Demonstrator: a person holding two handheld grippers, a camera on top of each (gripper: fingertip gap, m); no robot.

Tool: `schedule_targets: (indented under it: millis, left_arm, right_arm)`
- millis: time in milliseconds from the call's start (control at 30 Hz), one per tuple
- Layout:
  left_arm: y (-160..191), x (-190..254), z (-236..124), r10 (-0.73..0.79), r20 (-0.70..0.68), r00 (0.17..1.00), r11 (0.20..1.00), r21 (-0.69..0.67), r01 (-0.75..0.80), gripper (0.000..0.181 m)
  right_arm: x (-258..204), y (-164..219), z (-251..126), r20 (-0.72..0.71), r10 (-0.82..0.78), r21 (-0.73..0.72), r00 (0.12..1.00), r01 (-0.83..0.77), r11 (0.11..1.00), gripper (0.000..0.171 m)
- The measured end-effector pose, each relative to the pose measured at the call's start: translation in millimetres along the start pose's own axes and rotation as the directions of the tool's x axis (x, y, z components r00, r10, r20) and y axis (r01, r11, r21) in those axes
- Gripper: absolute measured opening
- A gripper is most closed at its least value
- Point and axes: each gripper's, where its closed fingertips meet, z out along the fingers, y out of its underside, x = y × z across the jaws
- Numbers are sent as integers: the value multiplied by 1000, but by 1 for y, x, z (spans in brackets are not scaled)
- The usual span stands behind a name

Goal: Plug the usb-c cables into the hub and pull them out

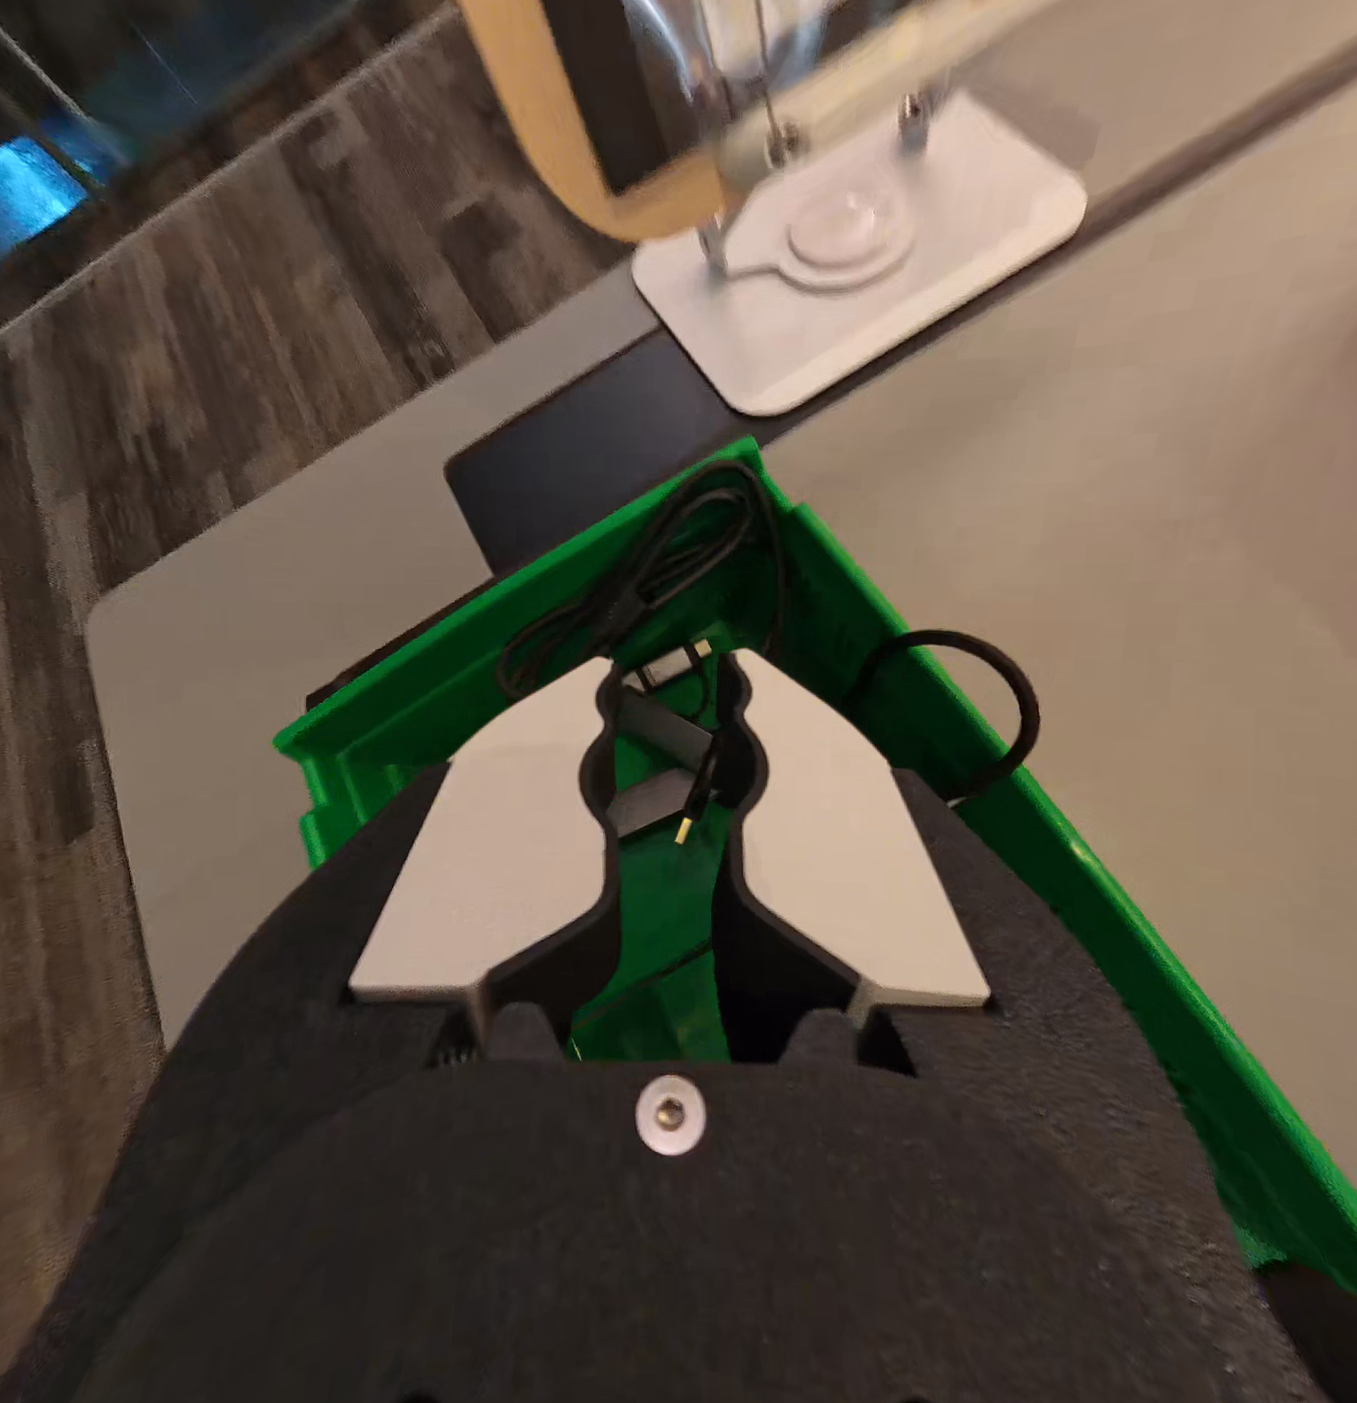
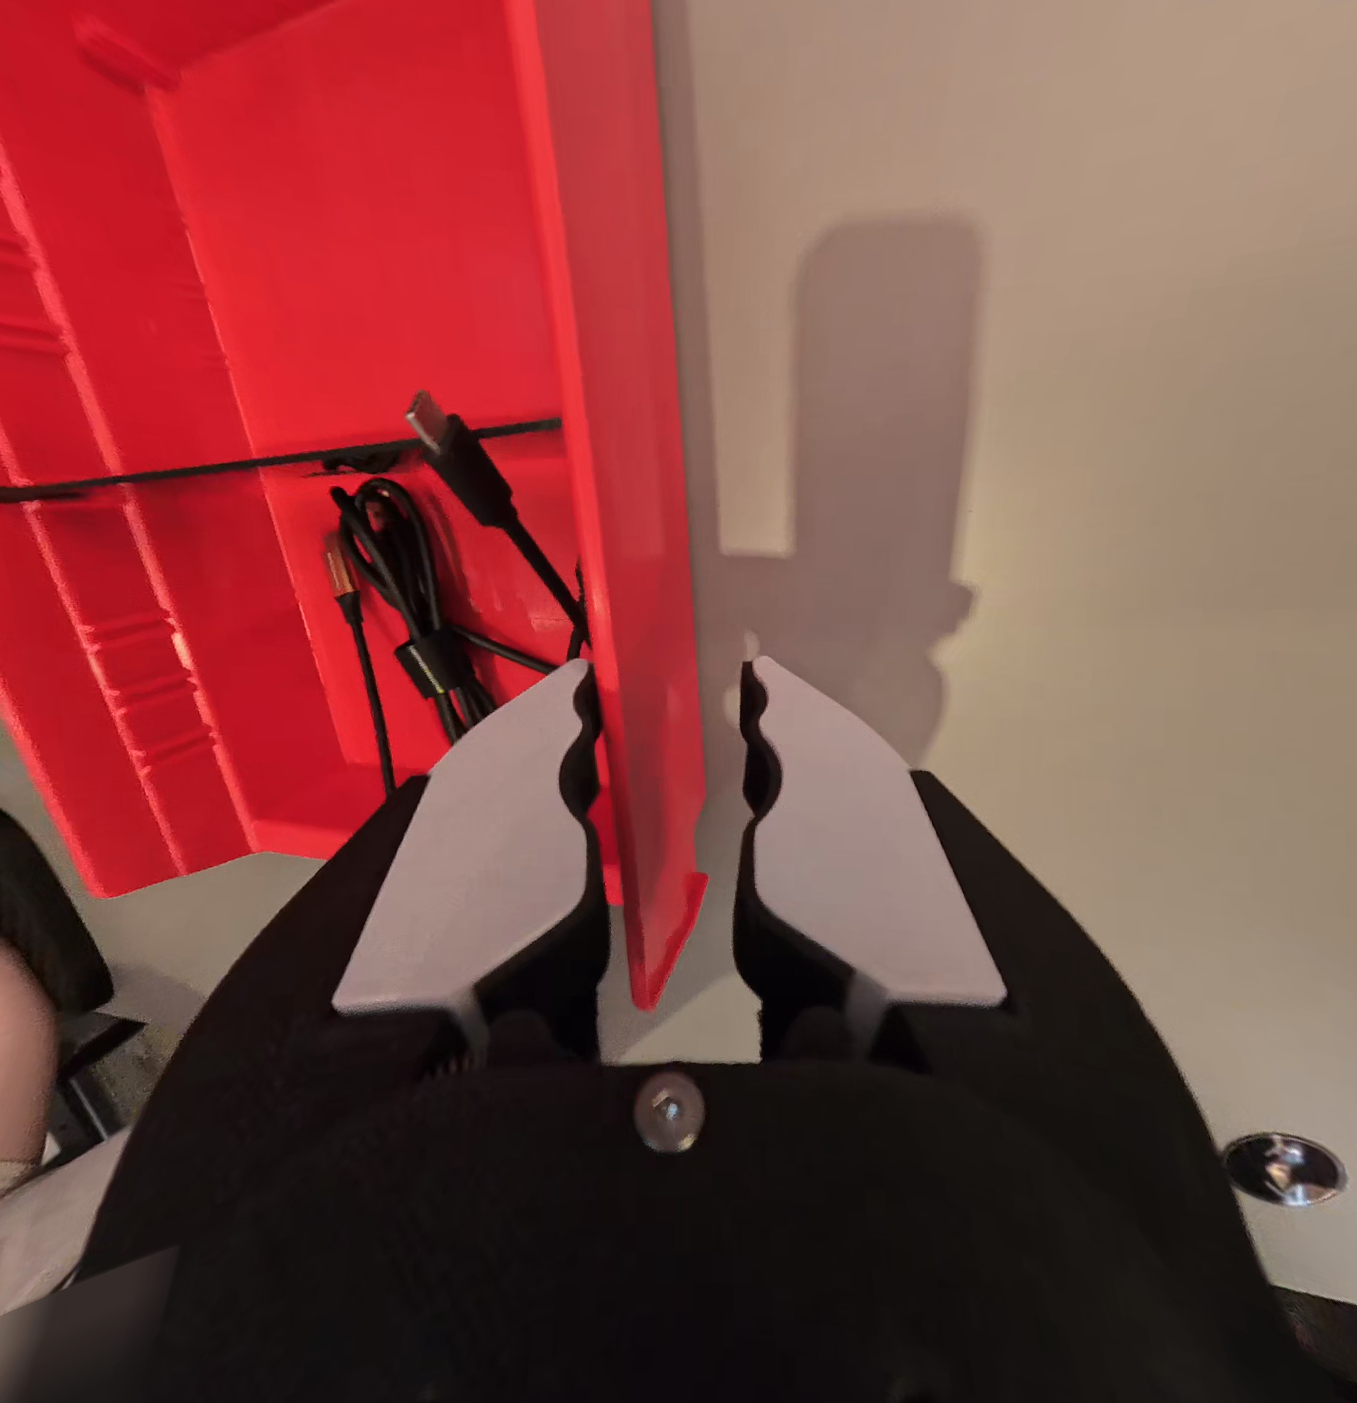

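Observation:
In the left wrist view, a green bin (image 1: pixel 834 607) sits on the pale table. It holds loose black cables (image 1: pixel 660 562) and a grey hub (image 1: pixel 660 721). A black cable with a gold-coloured plug (image 1: pixel 686 831) lies over the hub. My left gripper (image 1: pixel 671 664) hangs open above the hub and holds nothing. In the right wrist view, a red bin (image 2: pixel 356 266) holds a bundled black cable (image 2: pixel 409 577) and a black USB-C plug (image 2: pixel 440 436) that points upward. My right gripper (image 2: pixel 667 668) is open and straddles the red bin's right wall (image 2: pixel 645 531).
A white monitor-stand base (image 1: pixel 865 250) stands beyond the green bin, beside a dark panel (image 1: pixel 584 463). A black cable loop (image 1: pixel 994 706) hangs over the green bin's right wall. The table edge and grey carpet (image 1: pixel 166 342) lie left. A metal grommet (image 2: pixel 1282 1169) sits in the tabletop. The tips of one gripper are about 65 cm away from the tips of the other.

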Motion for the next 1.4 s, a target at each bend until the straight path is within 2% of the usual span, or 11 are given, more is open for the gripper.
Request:
schedule_targets:
  millis: [100,267,467,667,800,833,867,1000,1300,1400]
  left_arm:
    - [17,13,25,87,-53,995,990,-102,-92,24]
    - [56,8,53,153,-76,985,944,-283,-169,24]
    - [70,12,64,161,-157,974,928,-312,-204,26]
    - [88,8,66,161,-200,966,901,-370,-227,26]
    - [93,12,67,133,-239,962,896,-386,-220,18]
    - [94,13,67,131,-246,960,892,-393,-223,8]
    - [94,13,67,131,-252,959,888,-400,-227,8]
    - [83,9,59,130,-221,967,904,-374,-207,8]
    - [28,-5,4,150,-87,985,975,-155,-162,7]
    - [16,-1,-11,150,-95,984,983,-90,-159,7]
  right_arm:
    - [-4,-2,-12,12,3,53,1000,-3,999,36]
    - [-11,-3,-33,-12,5,121,1000,-4,993,36]
    - [-43,-24,-69,-38,-91,298,995,98,949,34]
    - [-75,-53,-94,-80,-182,462,980,198,865,27]
    - [-85,-61,-100,-108,-211,497,972,236,835,26]
    - [-86,-61,-99,-113,-214,496,970,242,834,26]
    - [-86,-62,-99,-118,-216,494,969,246,834,26]
    - [-87,-63,-96,-155,-228,480,961,275,833,25]
    - [-105,-69,-100,-198,-283,497,939,345,796,23]
    - [-108,-69,-96,-205,-298,481,932,361,799,23]
